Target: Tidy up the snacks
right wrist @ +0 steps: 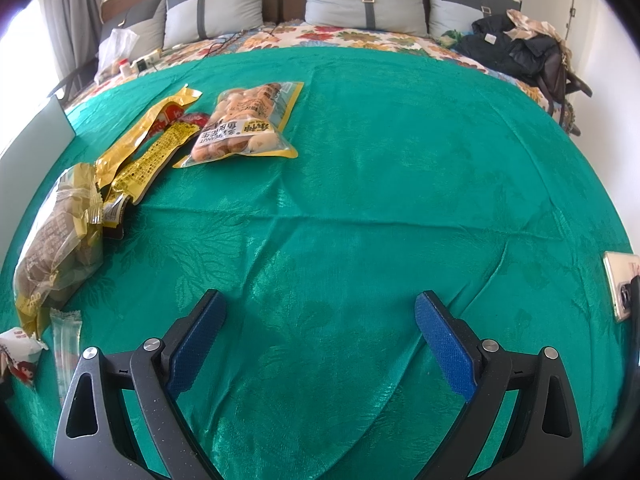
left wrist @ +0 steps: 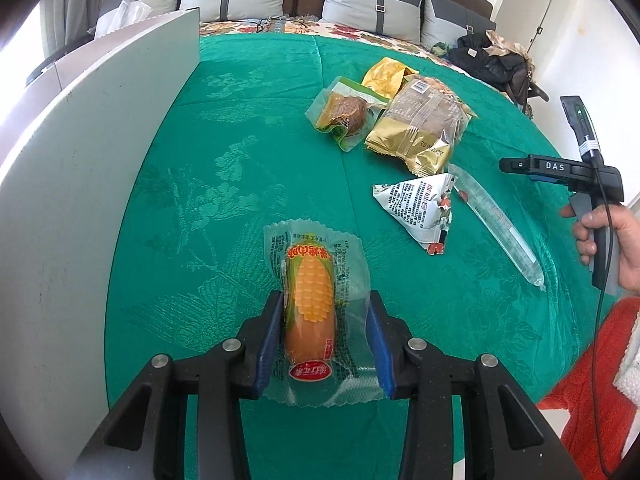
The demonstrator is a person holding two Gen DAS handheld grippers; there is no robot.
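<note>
A clear packet with a corn-printed sausage [left wrist: 312,312] lies lengthwise on the green cloth [left wrist: 240,152] in the left wrist view. My left gripper [left wrist: 325,300] is shut on it, its blue pads pressing the wrapper from both sides. To the left rises a white box wall [left wrist: 80,168]. In the right wrist view my right gripper [right wrist: 320,298] hangs open over bare green cloth [right wrist: 360,200], nothing between its fingers. The other snacks lie to its left.
Loose on the cloth are a brown cake packet [left wrist: 344,114], a gold bread packet [left wrist: 420,128], a triangular white packet [left wrist: 420,208] and a long clear stick [left wrist: 496,224]. A peanut bag [right wrist: 244,124] and yellow packets [right wrist: 148,152] lie farther back. A phone [right wrist: 622,284] rests at the right edge.
</note>
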